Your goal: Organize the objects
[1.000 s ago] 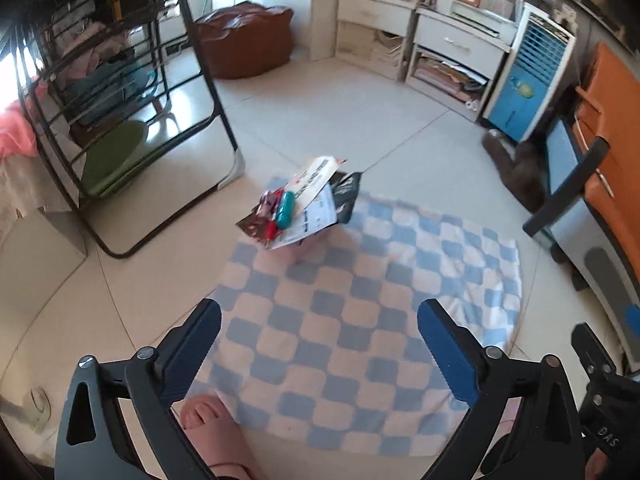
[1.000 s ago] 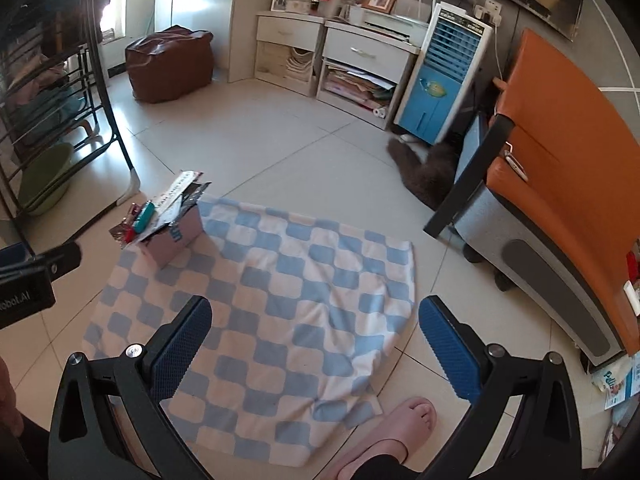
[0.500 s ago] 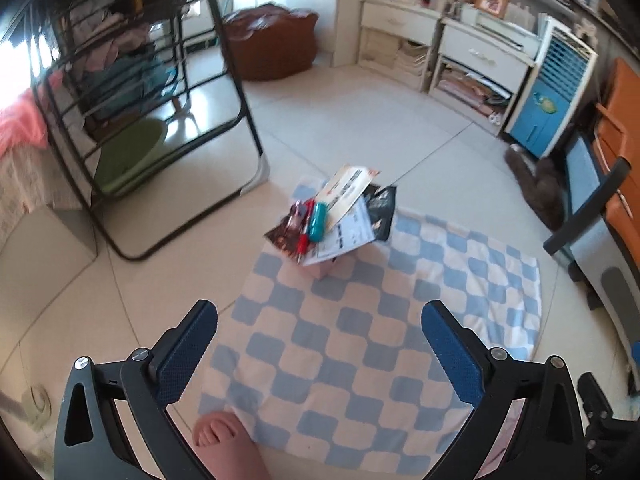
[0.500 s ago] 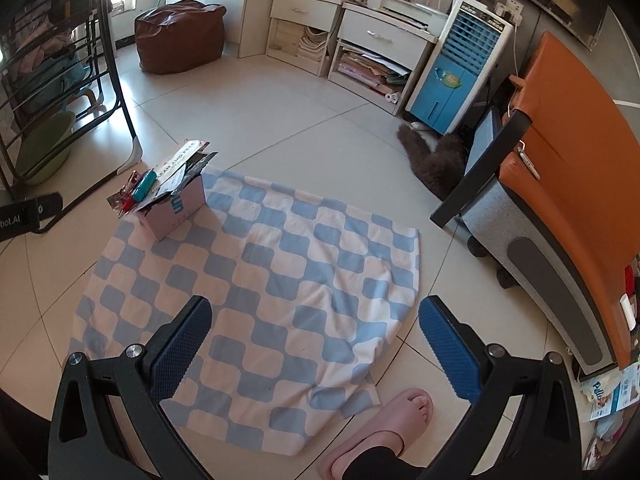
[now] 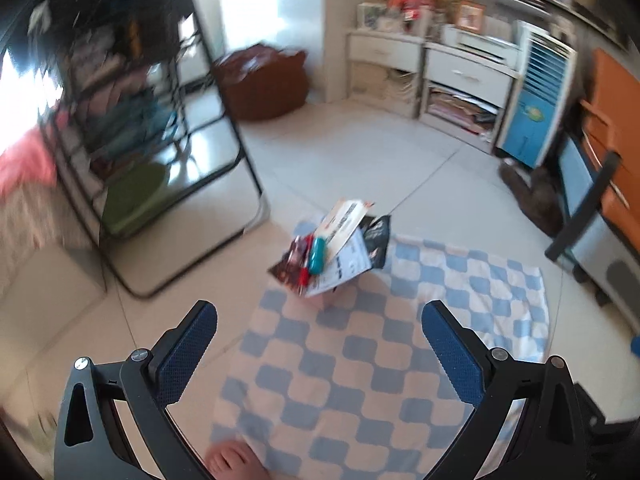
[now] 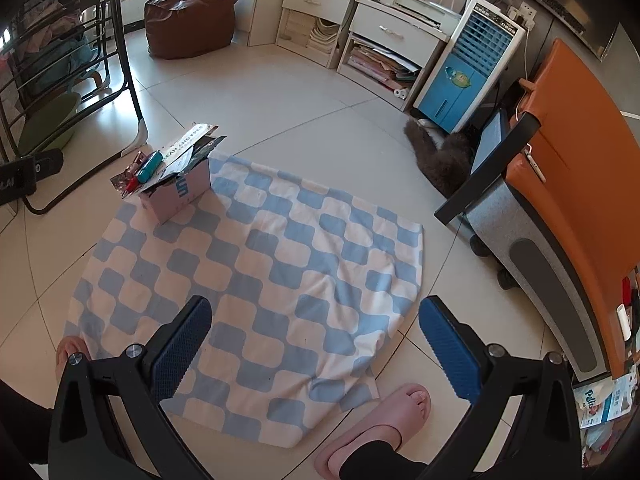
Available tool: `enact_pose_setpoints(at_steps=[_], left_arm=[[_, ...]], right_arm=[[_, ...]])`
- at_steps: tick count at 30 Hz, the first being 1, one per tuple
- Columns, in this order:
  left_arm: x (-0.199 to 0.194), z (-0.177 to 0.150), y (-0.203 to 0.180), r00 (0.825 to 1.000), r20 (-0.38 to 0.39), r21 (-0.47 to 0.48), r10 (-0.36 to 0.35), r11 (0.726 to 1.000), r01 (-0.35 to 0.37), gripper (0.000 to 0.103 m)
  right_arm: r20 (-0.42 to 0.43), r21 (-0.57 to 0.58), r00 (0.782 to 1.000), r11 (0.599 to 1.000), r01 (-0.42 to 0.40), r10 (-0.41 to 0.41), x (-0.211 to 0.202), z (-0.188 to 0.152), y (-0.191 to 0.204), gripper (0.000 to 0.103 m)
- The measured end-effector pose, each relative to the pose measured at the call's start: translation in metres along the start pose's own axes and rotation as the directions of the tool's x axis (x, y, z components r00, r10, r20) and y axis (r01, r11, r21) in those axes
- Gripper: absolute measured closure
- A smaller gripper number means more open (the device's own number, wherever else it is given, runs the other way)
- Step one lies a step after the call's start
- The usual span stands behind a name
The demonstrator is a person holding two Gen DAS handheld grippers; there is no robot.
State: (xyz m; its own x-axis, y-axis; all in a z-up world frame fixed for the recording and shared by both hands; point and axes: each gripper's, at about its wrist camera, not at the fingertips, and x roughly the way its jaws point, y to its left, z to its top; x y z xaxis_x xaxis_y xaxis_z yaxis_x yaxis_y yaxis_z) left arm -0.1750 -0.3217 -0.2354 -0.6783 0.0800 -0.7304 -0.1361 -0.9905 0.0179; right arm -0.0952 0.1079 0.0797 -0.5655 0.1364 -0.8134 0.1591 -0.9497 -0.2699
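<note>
A small pink cardboard box stands on the far left corner of a blue-and-white checkered cloth on the floor. It is heaped with packets, papers, a teal case and red items; the heap also shows in the blurred left wrist view. My left gripper is open and empty, high above the near part of the cloth. My right gripper is open and empty above the cloth's near edge.
A black metal rack stands left of the box. A brown beanbag, white drawers and a blue air cooler line the back. An orange-grey chair stands right, a dark furry animal beside it. Slippered feet stand at the near edge.
Both grippers have risen and pulled back, so the box and cloth look farther away. The left wrist view is motion-blurred and has swung left. Both grippers stay open.
</note>
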Motion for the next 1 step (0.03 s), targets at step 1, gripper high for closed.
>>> enact_pose_setpoints(at_steps=[1], left_arm=[[-0.0014, -0.0055, -0.0034, 1.000, 0.003, 0.010, 0.001, 1.000, -0.001, 0.000]], right_arm=[[-0.001, 0.002, 1.000, 1.000, -0.001, 0.001, 0.0000, -0.0005, -0.0003, 0.000]])
